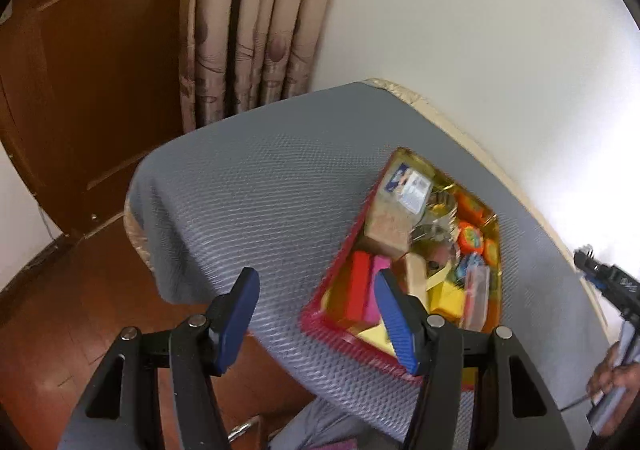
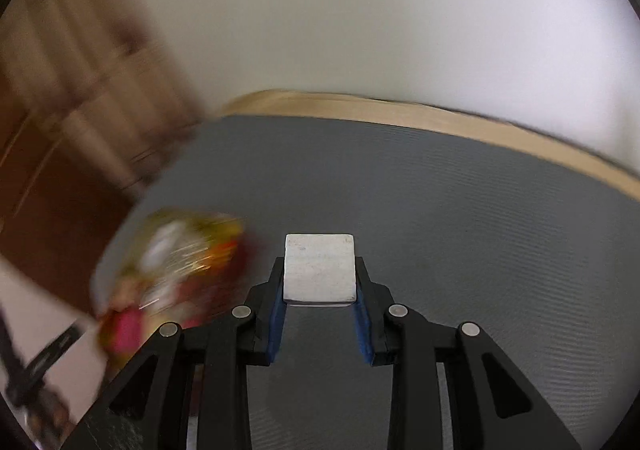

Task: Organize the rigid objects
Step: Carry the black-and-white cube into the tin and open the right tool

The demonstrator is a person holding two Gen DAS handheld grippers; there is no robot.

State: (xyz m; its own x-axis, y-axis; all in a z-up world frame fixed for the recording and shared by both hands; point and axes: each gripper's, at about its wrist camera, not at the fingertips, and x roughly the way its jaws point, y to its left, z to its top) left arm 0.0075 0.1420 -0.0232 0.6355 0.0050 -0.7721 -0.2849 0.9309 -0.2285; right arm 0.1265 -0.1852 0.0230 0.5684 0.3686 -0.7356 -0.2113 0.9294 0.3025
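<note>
Left claw (image 1: 316, 314) hangs released, its 2 blue pads well apart, over the near edge of the counter (image 1: 248, 186), which is covered w/ a grey textured mat. Just right of it sits a red-rimmed, gold-lined rectangular tray (image 1: 320, 320) packed w/ rigid objects: a red block (image 1: 357, 286), a pink block (image 1: 375, 286), yellow pieces (image 1: 446, 300), a tan wooden block (image 1: 387, 228), a blue-and-white packet (image 1: 406, 186), an orange round piece (image 1: 471, 238).

Right claw (image 2: 320, 282) is clenched on a flat white rectangular block (image 2: 320, 268), held above the grey mat, pads touching both its sides. In the right wrist view the tray (image 2: 172, 250) is a blur to the left of the block, apart from it.
</note>
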